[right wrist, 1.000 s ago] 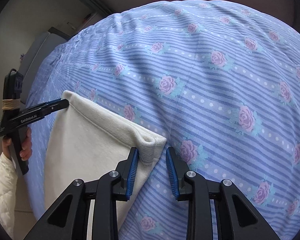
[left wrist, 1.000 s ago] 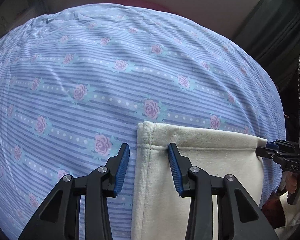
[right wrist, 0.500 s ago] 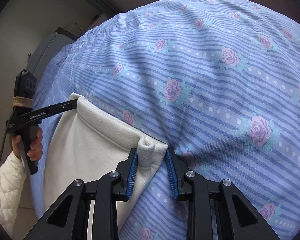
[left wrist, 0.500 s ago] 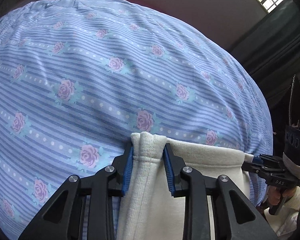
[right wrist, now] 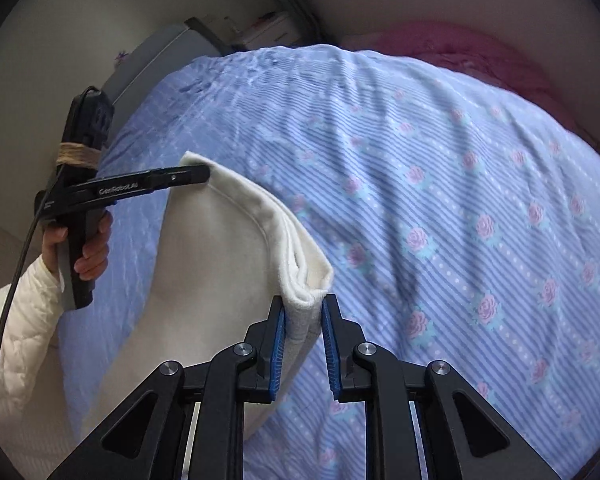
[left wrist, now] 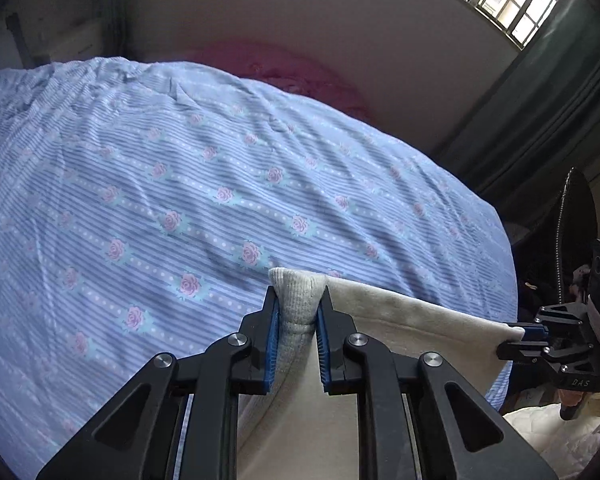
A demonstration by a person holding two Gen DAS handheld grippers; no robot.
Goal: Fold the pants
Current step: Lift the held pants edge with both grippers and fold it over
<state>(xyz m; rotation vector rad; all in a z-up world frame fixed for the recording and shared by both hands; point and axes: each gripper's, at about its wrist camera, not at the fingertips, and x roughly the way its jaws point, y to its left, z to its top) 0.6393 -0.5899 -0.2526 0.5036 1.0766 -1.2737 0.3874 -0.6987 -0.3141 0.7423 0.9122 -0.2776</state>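
Cream pants (left wrist: 400,320) hang lifted above the bed, stretched between both grippers by one edge. In the left wrist view my left gripper (left wrist: 298,300) is shut on the ribbed corner of that edge. The right gripper (left wrist: 520,332) holds the opposite corner at the far right. In the right wrist view my right gripper (right wrist: 303,304) has its jaws closing, with the pads pressing on the layered corner of the pants (right wrist: 220,260). The left gripper (right wrist: 204,174) pinches the far corner, held by a hand (right wrist: 88,240) in a white quilted sleeve.
A blue striped bedcover with pink roses (left wrist: 180,180) (right wrist: 460,200) spreads under the pants. A pink pillow (left wrist: 280,68) lies at the head by the wall. A dark green curtain (left wrist: 540,120) hangs at the right, and a grey cabinet (right wrist: 160,60) stands beyond the bed.
Both grippers closed on the pants' corners and rose, lifting the edge off the bedcover. The cloth now hangs stretched between them.
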